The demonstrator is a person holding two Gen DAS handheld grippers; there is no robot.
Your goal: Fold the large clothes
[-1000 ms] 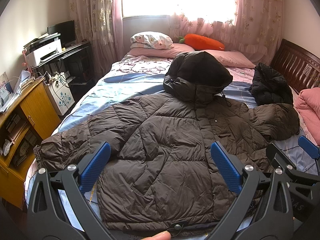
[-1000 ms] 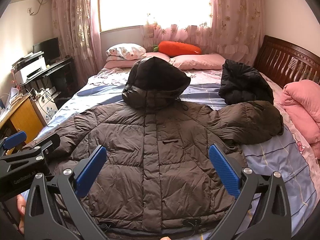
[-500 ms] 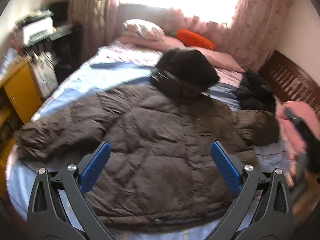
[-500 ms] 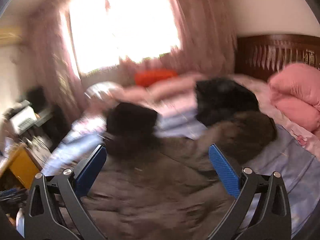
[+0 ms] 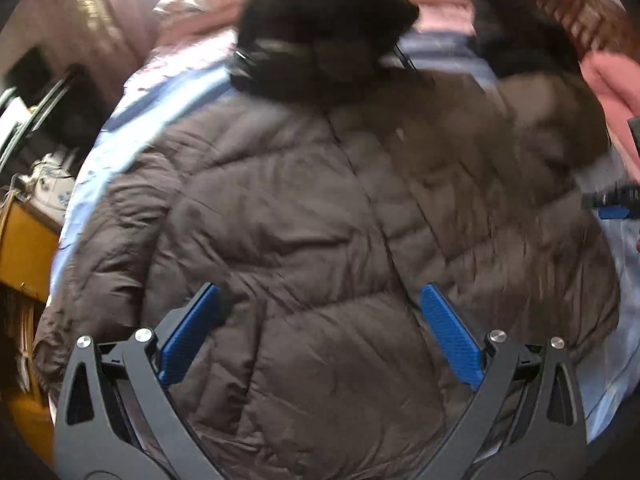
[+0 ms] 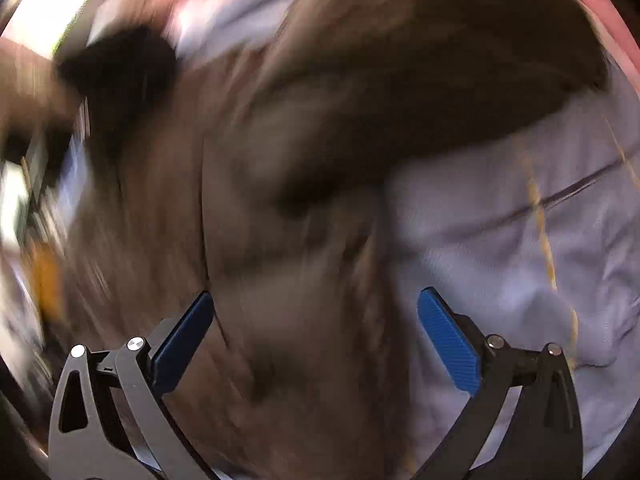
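Note:
A large brown quilted puffer jacket [image 5: 320,216] lies spread flat on the bed, its black hood [image 5: 320,24] at the far end. My left gripper [image 5: 318,336] is open and empty, just above the jacket's lower left body. My right gripper [image 6: 316,336] is open and empty, above the jacket's right side [image 6: 280,200] where it meets the sheet; this view is heavily blurred. The jacket's right sleeve [image 6: 420,80] stretches across the top. The right gripper's blue tip [image 5: 612,210] shows at the right edge of the left wrist view.
The bed has a light blue sheet [image 6: 520,240]. A black garment [image 5: 516,36] and pink bedding [image 5: 612,84] lie at the far right. A yellow wooden cabinet [image 5: 24,248] and a desk stand to the left of the bed.
Both grippers have moved forward and down toward the jacket, which now fills both views. The right gripper has swung to the jacket's right side. Both stay open.

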